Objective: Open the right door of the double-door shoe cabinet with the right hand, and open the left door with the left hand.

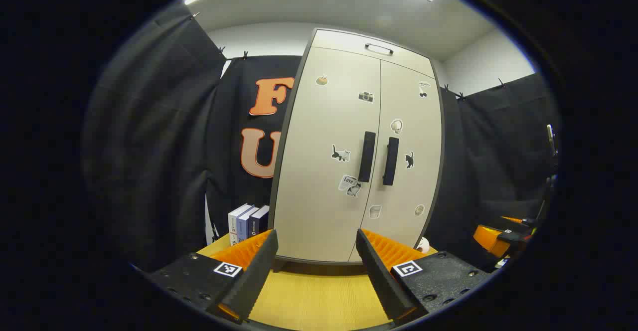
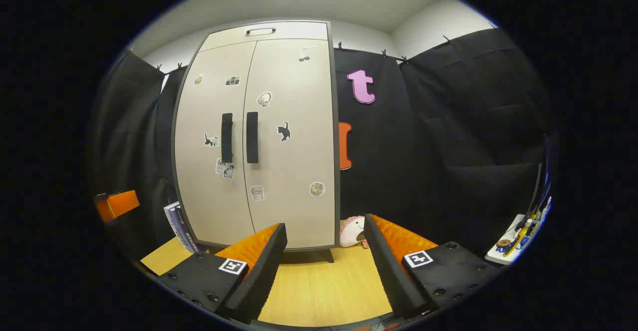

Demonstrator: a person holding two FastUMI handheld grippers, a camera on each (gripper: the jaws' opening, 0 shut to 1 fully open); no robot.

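A beige double-door shoe cabinet [image 1: 324,181] [image 2: 294,171] with stickers stands on a wooden table, both doors closed. Its left door carries a black vertical handle [image 1: 367,156] [image 2: 227,137], and the right door has a matching handle [image 1: 390,161] [image 2: 252,137] beside it. My left gripper [image 1: 316,251] is open, well short of the cabinet front, with nothing between its fingers. My right gripper [image 2: 326,244] is open too, held back from the cabinet and aimed at its lower right corner. The right gripper's orange body [image 1: 491,236] shows at the far right of the left gripper view; the left gripper's orange body [image 2: 117,204] shows at the right gripper view's left edge.
Several boxed books [image 1: 247,223] [image 2: 180,227] stand left of the cabinet on the wooden table [image 1: 319,296] [image 2: 319,286]. A small pink and white plush [image 2: 353,231] [image 1: 422,245] sits at the cabinet's right foot. A tray of small items [image 2: 518,236] lies far right.
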